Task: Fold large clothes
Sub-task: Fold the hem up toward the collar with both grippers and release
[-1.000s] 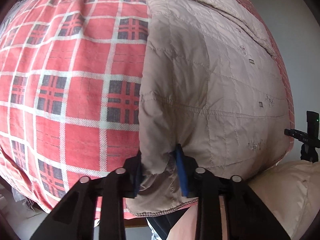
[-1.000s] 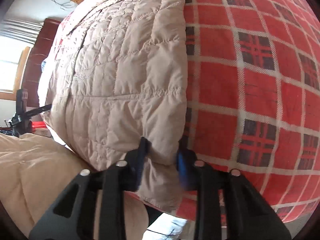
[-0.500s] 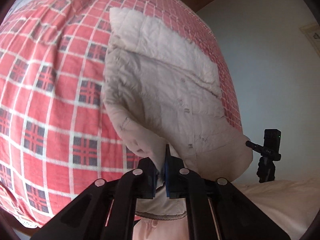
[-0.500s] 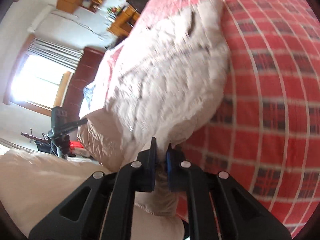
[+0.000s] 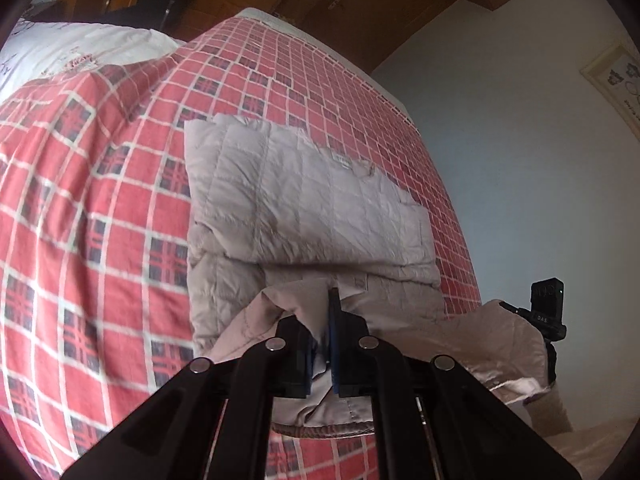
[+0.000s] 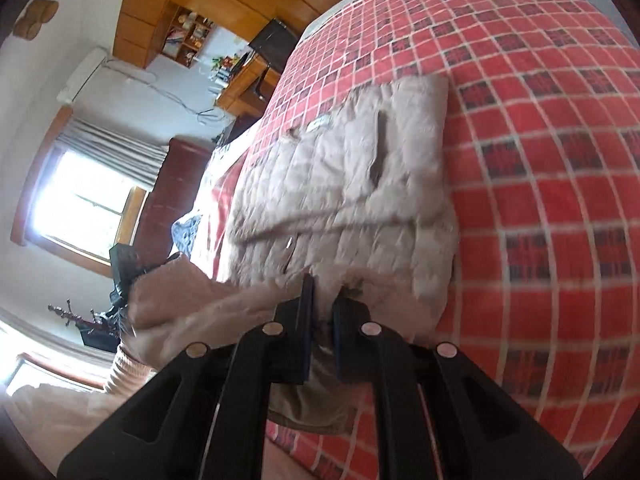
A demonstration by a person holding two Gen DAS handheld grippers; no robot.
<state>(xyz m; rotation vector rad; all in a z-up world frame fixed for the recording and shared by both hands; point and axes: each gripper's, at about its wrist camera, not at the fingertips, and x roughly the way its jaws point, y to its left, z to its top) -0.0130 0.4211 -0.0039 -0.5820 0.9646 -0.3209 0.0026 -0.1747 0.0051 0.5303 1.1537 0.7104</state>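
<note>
Your left gripper (image 5: pixel 322 344) has its jaws nearly closed, pinching the near hem of the beige quilted jacket (image 5: pixel 312 208); your right gripper (image 6: pixel 322 336) pinches the same hem likewise. The jacket lies on the red plaid bedspread (image 5: pixel 100 200), its near edge lifted

A quilted beige jacket (image 5: pixel 308 204) of soft, matt, creased padded cloth lies on a red plaid woven bedspread (image 5: pixel 100 208), also matt. Matt black plastic gripper fingers (image 5: pixel 296 344) carry shiny metal rivets. Behind the bedspread, glossy varnished wood cabinets (image 6: pixel 188 4) line the wall.
</note>
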